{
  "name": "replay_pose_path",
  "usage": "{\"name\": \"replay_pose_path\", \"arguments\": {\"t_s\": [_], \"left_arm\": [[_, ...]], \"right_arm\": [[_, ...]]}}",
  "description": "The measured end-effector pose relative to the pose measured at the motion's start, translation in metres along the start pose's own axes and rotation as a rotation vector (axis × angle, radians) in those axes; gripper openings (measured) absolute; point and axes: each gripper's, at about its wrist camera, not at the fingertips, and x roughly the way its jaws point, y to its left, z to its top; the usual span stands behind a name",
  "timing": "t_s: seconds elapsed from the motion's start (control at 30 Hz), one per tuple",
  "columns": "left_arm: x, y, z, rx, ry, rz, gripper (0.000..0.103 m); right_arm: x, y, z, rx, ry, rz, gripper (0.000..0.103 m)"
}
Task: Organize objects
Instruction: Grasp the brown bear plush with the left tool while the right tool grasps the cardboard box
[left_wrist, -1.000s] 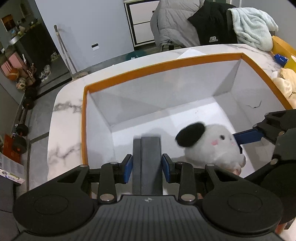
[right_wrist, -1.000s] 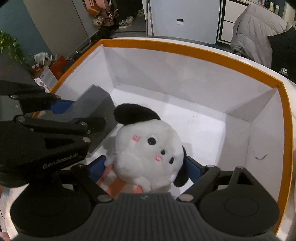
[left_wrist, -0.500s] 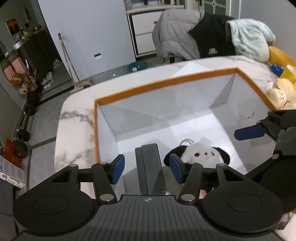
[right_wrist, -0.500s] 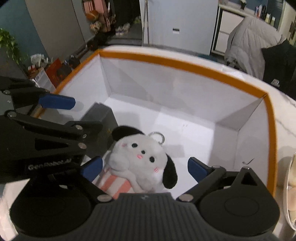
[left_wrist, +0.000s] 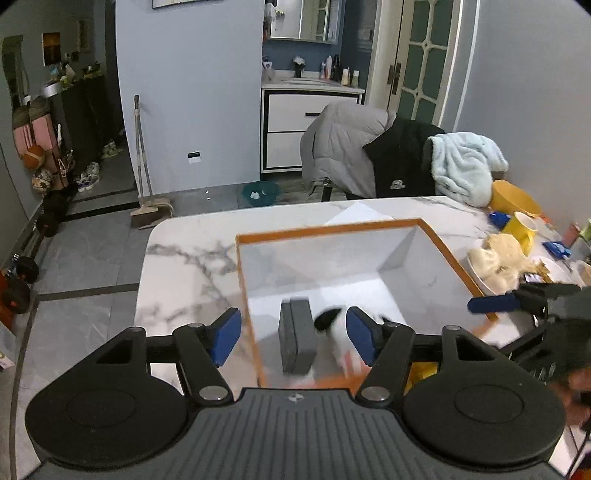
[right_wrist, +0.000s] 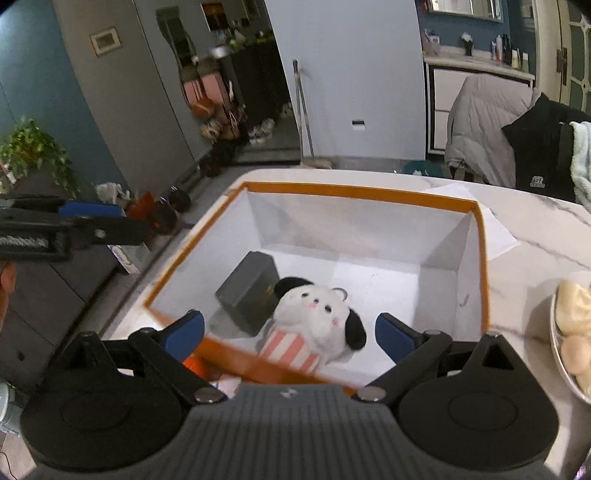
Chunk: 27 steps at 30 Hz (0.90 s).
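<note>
An orange-rimmed white box (left_wrist: 325, 230) (right_wrist: 354, 192) stands on the marble table. Inside it a dark grey case (left_wrist: 297, 338) (right_wrist: 249, 295) stands beside a white plush dog (right_wrist: 317, 317) with black ears and a pink-striped base, partly hidden in the left wrist view (left_wrist: 332, 317). My left gripper (left_wrist: 293, 338) is open and empty, above the box's near left corner. My right gripper (right_wrist: 290, 332) is open and empty, above the box's near rim; it also shows in the left wrist view (left_wrist: 491, 302).
A plate of food (left_wrist: 495, 258) (right_wrist: 572, 332), a yellow cup (left_wrist: 521, 227) and a yellow bowl (left_wrist: 513, 199) sit at the table's right. A sheet of paper (right_wrist: 495, 232) lies beyond the box. A chair draped with jackets (left_wrist: 373, 158) stands behind the table.
Both grippers opened, releasing the grey case and the plush dog inside the box, then lifted and pulled back out of the box.
</note>
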Motion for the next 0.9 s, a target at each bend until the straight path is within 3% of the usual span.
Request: {"name": "replay_pose_path", "arguments": {"t_s": [0.23,0.67,0.9], "left_arm": [[-0.038,0.002,-0.064,0.064,0.026,0.001,0.076],[-0.011,-0.015,-0.118,0.146,0.111,-0.028,0.077],[0.010,-0.015,-0.146,0.178,0.188,0.012,0.077]], "right_arm": [[-0.036,-0.003,-0.052,0.015,-0.025,0.003,0.099],[-0.065,-0.012,-0.136,0.002,-0.020,-0.129,0.099],[-0.068,-0.004,-0.170,-0.011,-0.042,-0.154,0.099]]}}
